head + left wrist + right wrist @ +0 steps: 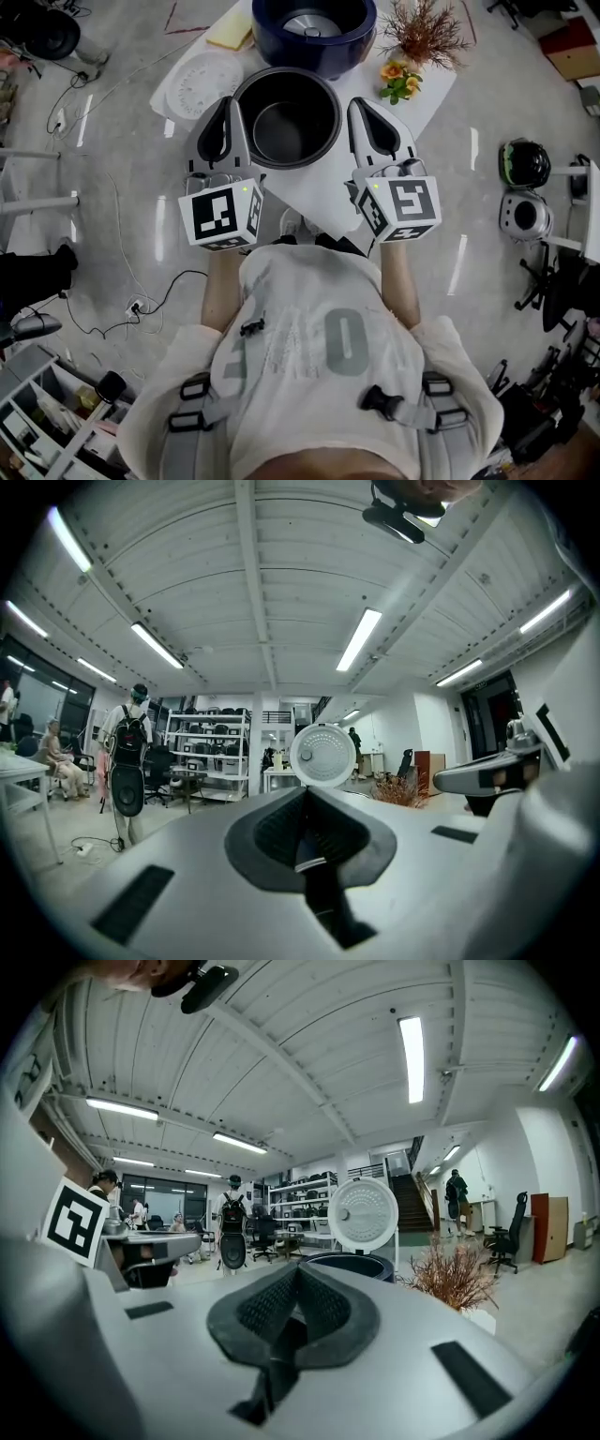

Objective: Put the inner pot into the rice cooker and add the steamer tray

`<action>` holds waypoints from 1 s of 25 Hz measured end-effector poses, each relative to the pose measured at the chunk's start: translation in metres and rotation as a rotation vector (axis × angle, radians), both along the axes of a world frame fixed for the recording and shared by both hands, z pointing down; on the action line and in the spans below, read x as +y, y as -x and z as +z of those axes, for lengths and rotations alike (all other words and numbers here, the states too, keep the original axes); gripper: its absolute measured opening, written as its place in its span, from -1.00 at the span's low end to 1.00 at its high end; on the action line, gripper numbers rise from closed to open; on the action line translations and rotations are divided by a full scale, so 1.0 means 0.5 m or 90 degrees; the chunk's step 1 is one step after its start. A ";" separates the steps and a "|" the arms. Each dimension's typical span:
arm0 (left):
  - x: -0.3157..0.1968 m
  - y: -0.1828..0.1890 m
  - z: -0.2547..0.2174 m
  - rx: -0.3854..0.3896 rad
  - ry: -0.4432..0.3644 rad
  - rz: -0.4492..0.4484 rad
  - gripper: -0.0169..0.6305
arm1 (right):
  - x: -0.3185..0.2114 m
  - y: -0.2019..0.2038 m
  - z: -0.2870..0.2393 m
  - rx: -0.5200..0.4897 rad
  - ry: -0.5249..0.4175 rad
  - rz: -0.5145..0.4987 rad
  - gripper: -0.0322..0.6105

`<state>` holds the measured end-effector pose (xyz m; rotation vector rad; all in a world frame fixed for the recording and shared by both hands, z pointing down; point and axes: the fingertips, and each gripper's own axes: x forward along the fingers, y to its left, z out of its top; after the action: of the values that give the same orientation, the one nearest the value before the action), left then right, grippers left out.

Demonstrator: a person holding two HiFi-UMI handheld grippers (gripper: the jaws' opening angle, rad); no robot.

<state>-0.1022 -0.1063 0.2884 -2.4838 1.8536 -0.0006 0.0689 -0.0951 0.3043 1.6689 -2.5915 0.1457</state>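
Observation:
The dark inner pot (286, 117) hangs in front of me over the white table (319, 192), just short of the blue rice cooker (314, 33). The cooker's round lid (363, 1213) stands raised. My left gripper (228, 103) sits at the pot's left rim and my right gripper (361, 103) at its right rim. Both are shut and appear to pinch the rim, with the contact hidden under their bodies. A thin pale edge shows between the left gripper's (305, 794) jaws. The white round steamer tray (202, 84) lies on the table left of the pot.
A dried plant (422, 33) and small flowers (398, 80) stand right of the cooker, and a yellow sponge-like pad (230, 33) lies at its left. Cables trail across the floor (112, 272). A person with a backpack (127, 761) stands far off by the shelves.

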 end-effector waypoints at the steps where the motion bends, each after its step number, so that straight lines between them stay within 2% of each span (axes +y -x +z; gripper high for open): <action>1: -0.001 -0.001 -0.005 -0.001 -0.002 -0.005 -0.89 | -0.002 -0.005 -0.004 0.002 -0.004 -0.003 -0.89; 6: 0.003 0.002 -0.033 0.001 -0.019 -0.027 -0.89 | -0.010 -0.018 -0.021 0.007 -0.022 0.000 -0.89; 12: 0.011 0.006 -0.049 0.034 -0.039 -0.024 -0.88 | -0.010 -0.025 -0.030 0.005 -0.037 0.010 -0.89; 23: 0.016 0.017 -0.075 0.031 -0.065 -0.028 -0.88 | -0.005 -0.034 -0.063 -0.006 -0.060 0.011 -0.89; 24: 0.019 0.016 -0.078 0.037 -0.068 -0.020 -0.88 | -0.005 -0.032 -0.064 -0.017 -0.058 0.009 -0.78; 25: 0.020 0.013 -0.082 0.047 -0.070 -0.009 -0.66 | -0.007 -0.029 -0.065 -0.031 -0.055 0.004 -0.36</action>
<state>-0.1089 -0.0962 0.2475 -2.4292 1.8435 0.1893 0.0836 -0.0984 0.2720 1.7232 -2.6647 0.0772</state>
